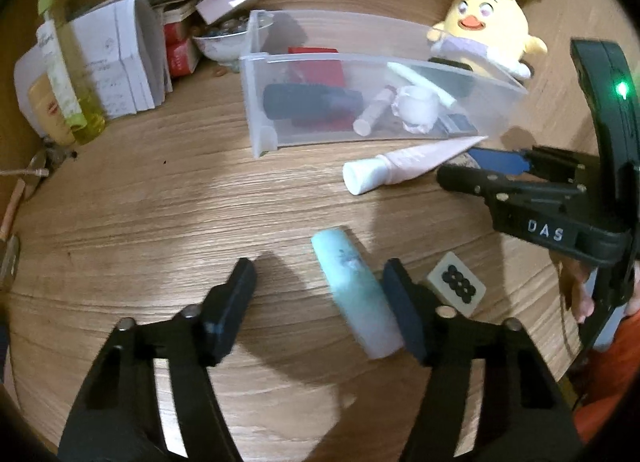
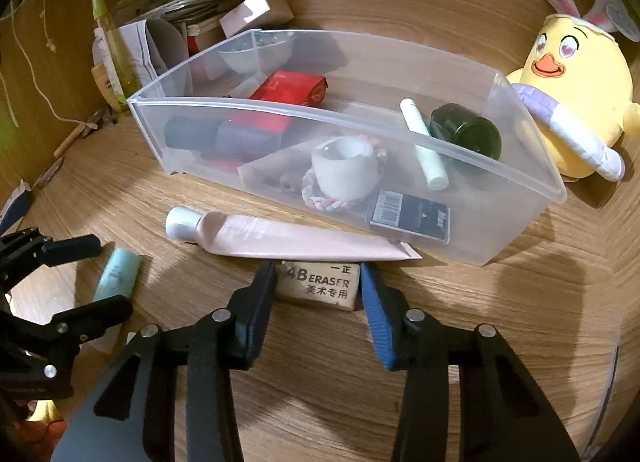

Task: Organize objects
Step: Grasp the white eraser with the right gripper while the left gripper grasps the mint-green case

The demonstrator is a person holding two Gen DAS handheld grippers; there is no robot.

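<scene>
Left of the clear bin (image 2: 520, 230), our left claw (image 1: 320, 294) sits half-wide around the mint tube (image 1: 352, 290), one pad touching; we center it before squeezing. In front of the bin, our right claw (image 2: 318, 286) brackets the eraser (image 2: 318, 284) narrowly; we judge contact unconfirmed.

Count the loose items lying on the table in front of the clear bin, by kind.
Tubes: 2 (pink tube, teal tube)
Eraser: 1
Mahjong tile: 1
Total: 4
</scene>
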